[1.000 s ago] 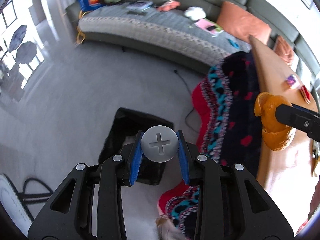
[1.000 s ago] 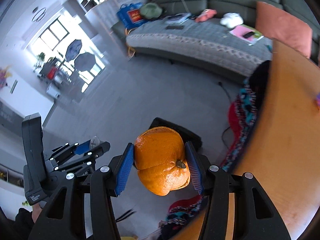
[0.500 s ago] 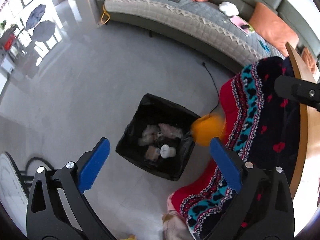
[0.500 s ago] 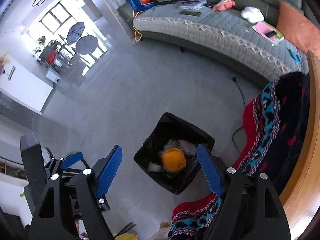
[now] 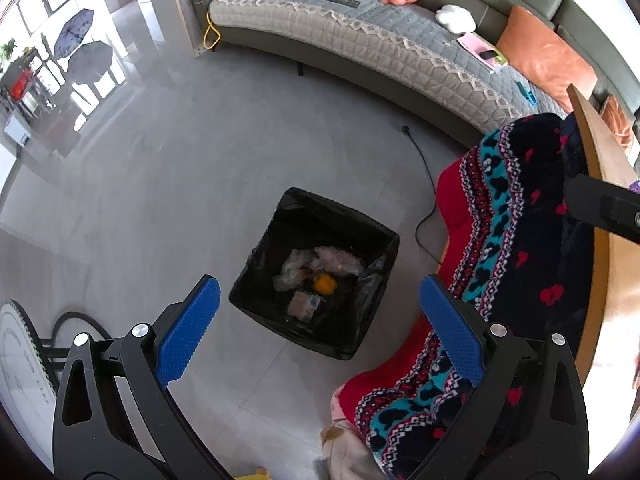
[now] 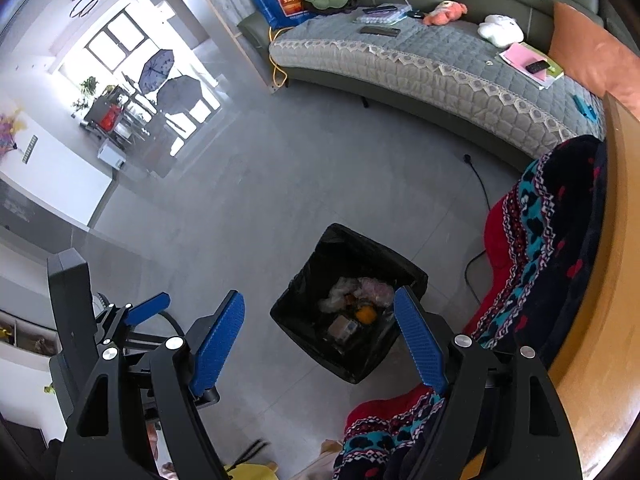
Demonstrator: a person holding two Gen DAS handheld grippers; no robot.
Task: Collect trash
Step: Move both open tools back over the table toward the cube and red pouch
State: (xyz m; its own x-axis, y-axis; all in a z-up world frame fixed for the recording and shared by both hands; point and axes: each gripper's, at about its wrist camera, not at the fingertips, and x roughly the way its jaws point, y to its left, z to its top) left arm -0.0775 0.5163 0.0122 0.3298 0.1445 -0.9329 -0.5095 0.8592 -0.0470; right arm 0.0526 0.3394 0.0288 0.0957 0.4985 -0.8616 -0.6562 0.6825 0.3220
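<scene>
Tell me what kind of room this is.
Most likely a home living room: a long grey sofa strewn with cushions and soft toys, a wooden table edge, and a black-lined trash bin on the tiled floor.

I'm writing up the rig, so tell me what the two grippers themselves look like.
Both match: the left gripper and right gripper have glossy black plastic arms with triangular cut-outs and round silver bolts. Their jaws carry flat, bright blue pads with a fine dotted texture. No cables, markings or sleeves show on them.

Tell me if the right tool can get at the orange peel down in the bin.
Probably yes. The right tool hangs open above the trash bin, whose top is uncovered, and the orange peel lies exposed on the other trash. It would have to go deep inside.
</scene>
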